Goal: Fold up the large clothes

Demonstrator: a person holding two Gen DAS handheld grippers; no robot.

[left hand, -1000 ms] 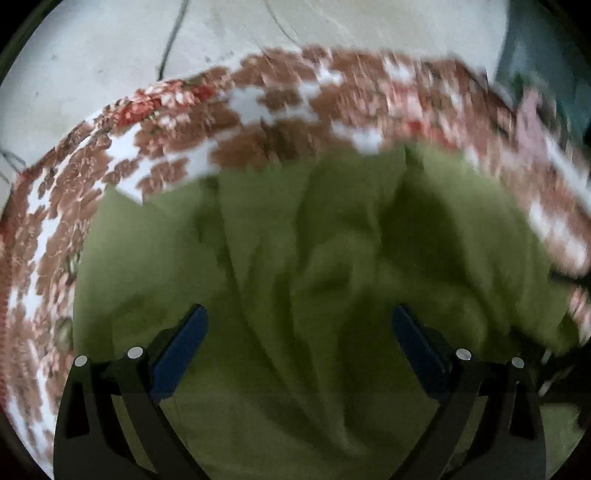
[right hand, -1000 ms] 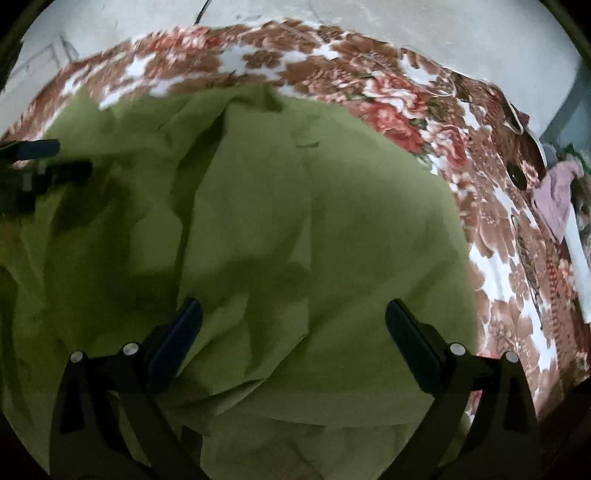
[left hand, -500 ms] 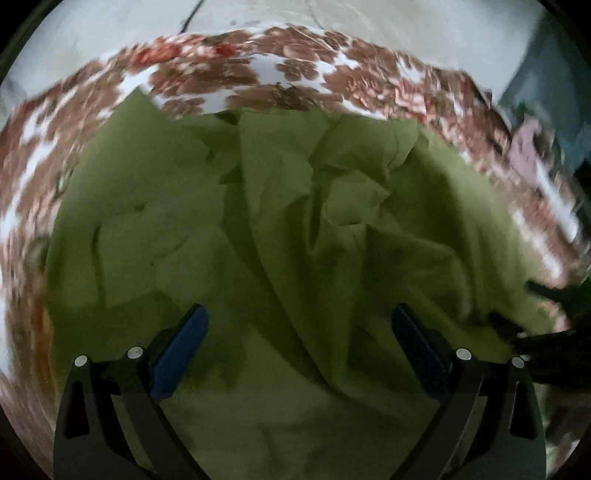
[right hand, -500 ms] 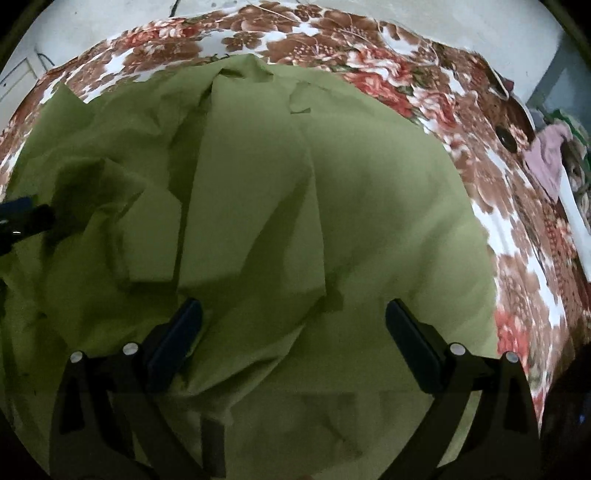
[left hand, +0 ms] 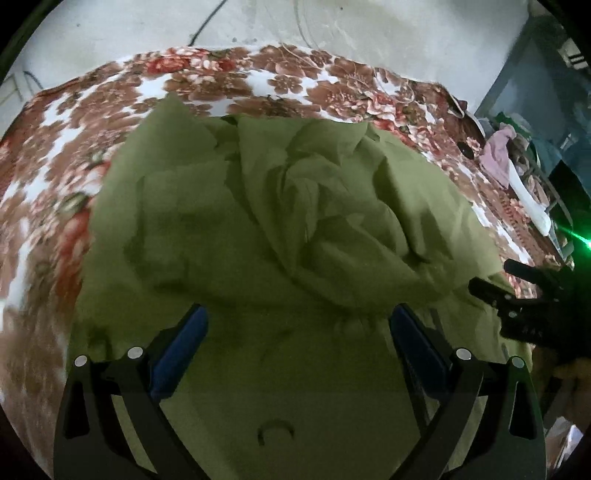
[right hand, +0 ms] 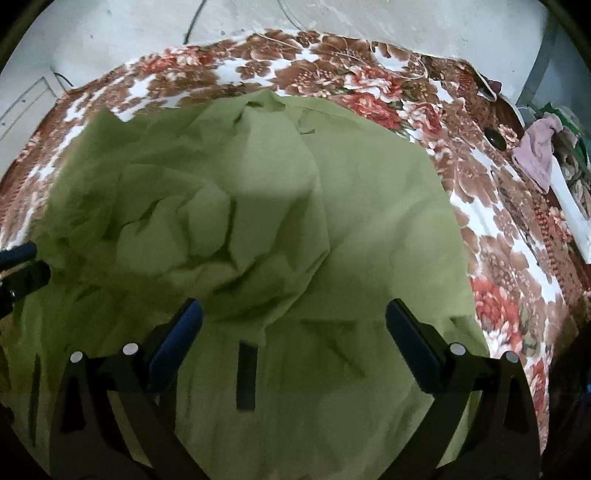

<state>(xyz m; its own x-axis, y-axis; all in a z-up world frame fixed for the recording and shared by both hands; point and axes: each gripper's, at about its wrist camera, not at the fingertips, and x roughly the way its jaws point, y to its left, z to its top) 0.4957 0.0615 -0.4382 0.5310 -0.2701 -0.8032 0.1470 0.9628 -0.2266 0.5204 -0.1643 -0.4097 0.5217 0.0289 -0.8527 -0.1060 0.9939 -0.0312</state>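
Observation:
A large olive-green garment [left hand: 280, 229] lies crumpled on a floral bedspread [left hand: 74, 122]. In the right wrist view the same green garment [right hand: 369, 221] is smoother on its right half and bunched on its left. My left gripper [left hand: 297, 332] hovers open over the near part of the cloth, with nothing between its blue pads. My right gripper [right hand: 293, 325] is also open above the near edge, holding nothing. The right gripper's black fingers [left hand: 517, 295] show at the right edge of the left wrist view. The left gripper's tip [right hand: 18, 266] shows at the left edge of the right wrist view.
The brown, red and white floral bedspread [right hand: 498, 229] covers the whole bed. A pink cloth [right hand: 539, 147] and white items lie at the far right edge. A pale wall [left hand: 332, 29] with a cable runs behind the bed.
Both grippers have drawn back and up, so more of the garment and bedspread shows. The cloth's bunched folds have settled lower. Both grippers stayed open.

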